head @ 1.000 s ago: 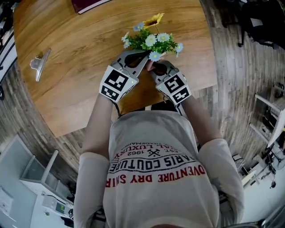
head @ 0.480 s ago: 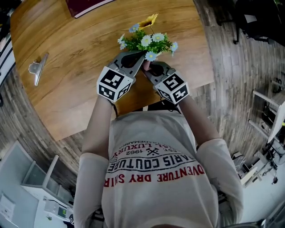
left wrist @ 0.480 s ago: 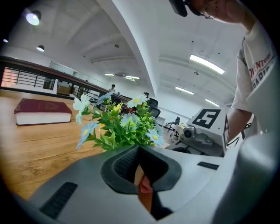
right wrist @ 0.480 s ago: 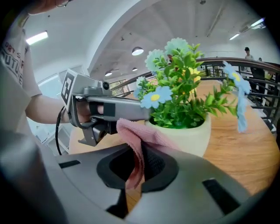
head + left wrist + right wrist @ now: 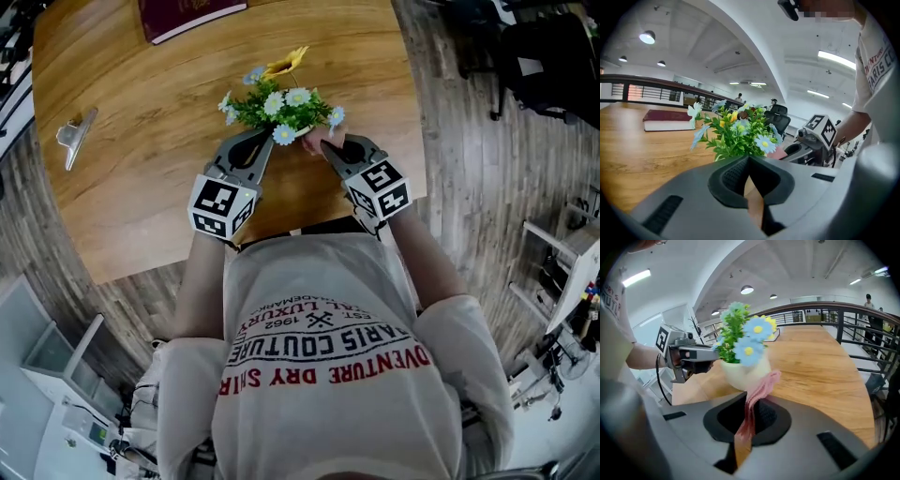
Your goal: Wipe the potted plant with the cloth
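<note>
Wooden table [image 5: 150, 187]. A metal clip [image 5: 73, 136] lies at far left, well apart from the rest, and a dark red book [image 5: 192, 14] lies at the far edge. The left gripper [image 5: 749, 159] is clenched, nothing between its jaws, tip just beside the left side of the potted plant [image 5: 278, 105]; can't tell if it touches. The plant stands upright near the table's near edge, in a white pot [image 5: 740, 371], with blue, white and yellow flowers. The pink cloth [image 5: 759, 387] is pinched tight in the right gripper [image 5: 751, 404], its free end up against the pot's lower side. That gripper sits on the plant's right, angled down.
</note>
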Demonstrator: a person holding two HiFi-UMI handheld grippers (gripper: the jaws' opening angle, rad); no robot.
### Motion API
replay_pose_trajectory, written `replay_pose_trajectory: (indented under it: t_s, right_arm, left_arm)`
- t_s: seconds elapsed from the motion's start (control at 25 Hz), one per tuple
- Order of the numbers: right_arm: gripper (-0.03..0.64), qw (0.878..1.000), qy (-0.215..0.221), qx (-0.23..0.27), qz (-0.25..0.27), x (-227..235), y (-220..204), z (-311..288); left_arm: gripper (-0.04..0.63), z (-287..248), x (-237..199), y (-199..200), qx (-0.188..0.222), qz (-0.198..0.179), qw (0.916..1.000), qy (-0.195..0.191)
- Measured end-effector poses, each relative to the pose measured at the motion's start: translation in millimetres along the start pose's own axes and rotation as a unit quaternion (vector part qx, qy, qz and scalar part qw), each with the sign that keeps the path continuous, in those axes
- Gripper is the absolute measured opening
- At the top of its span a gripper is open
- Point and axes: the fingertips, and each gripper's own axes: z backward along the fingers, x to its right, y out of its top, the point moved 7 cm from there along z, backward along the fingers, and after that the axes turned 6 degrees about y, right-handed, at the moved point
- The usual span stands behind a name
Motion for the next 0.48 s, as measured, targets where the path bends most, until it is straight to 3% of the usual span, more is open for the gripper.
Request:
replay_pose_trajectory:
  t_s: [0.16,0.36,0.48]
  right_arm:
    - [0.037,1.0,0.001,-0.014,0.02,43.8,3.3,16.8]
    - [0.037,0.995,0.028,-0.019,0.09,81.5,37.3,7.5]
    - [0.037,0.986,0.054,-0.024,0.153,91.2,64.1,-12.3]
  left_arm:
    - [0.015,-0.6,4.5,-3.0,0.017,0.061,0.997,0.045]
    - [0.015,-0.4,9.5,-5.4,0.038,0.081,0.9898,0.111]
    - [0.015,-0.6,11.3,-5.8,0.055,0.095,0.9827,0.149]
